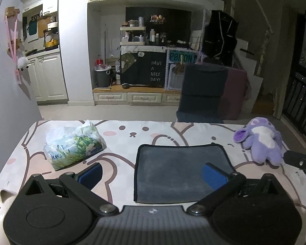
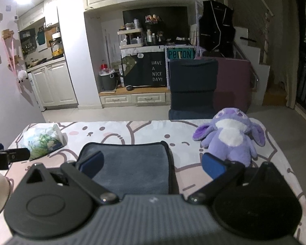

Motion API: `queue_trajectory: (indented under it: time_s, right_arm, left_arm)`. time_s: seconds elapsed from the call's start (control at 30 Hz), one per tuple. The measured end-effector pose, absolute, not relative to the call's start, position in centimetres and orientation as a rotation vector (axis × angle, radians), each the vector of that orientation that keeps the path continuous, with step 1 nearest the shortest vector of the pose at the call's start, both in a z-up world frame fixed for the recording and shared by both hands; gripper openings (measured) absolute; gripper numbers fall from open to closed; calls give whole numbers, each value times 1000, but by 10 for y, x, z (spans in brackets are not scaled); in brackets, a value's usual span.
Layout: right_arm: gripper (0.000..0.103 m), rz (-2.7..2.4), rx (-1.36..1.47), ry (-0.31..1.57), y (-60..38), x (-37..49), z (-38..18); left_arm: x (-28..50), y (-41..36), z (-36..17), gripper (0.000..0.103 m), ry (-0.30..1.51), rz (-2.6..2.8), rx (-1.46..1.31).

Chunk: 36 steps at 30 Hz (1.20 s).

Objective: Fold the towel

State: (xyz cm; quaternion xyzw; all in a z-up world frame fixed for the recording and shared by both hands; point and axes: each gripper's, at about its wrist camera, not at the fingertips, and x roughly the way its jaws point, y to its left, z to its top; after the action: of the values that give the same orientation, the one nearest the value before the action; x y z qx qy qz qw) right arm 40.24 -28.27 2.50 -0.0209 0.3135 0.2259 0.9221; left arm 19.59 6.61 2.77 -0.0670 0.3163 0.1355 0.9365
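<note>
Left gripper (image 1: pixel 153 173) spread wide, nothing in it, blue pads (image 1: pixel 214 175) hovering over the near part of the grey towel (image 1: pixel 181 169); right gripper (image 2: pixel 153 163) equally released, its left finger above the towel's left edge and its right finger off past the towel's right side. The towel lies flat, dark-bordered, on the cartoon-print tablecloth (image 1: pixel 122 134). Left of the towel sits a tissue pack (image 1: pixel 73 147), its lettering too blurred to read; right of the towel, a purple plush toy (image 2: pixel 232 136) near the table edge. Beyond the towel, a dark chair (image 2: pixel 193 85), then a black cloth reading "HAVE A NICE DAY!" (image 1: pixel 156 71) and a teal plate (image 2: pixel 180 54) that looks like "POTION".
</note>
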Motion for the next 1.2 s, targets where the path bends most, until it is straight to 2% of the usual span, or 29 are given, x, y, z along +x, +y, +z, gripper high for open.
queue_trajectory:
  time_s: [0.6, 1.2]
  right_arm:
    - [103, 532, -12, 576, -312, 335, 56]
    - [103, 557, -35, 563, -339, 264, 46]
  left_arm:
    - [127, 37, 54, 103, 531, 225, -75]
    - [61, 17, 28, 103, 516, 122, -2]
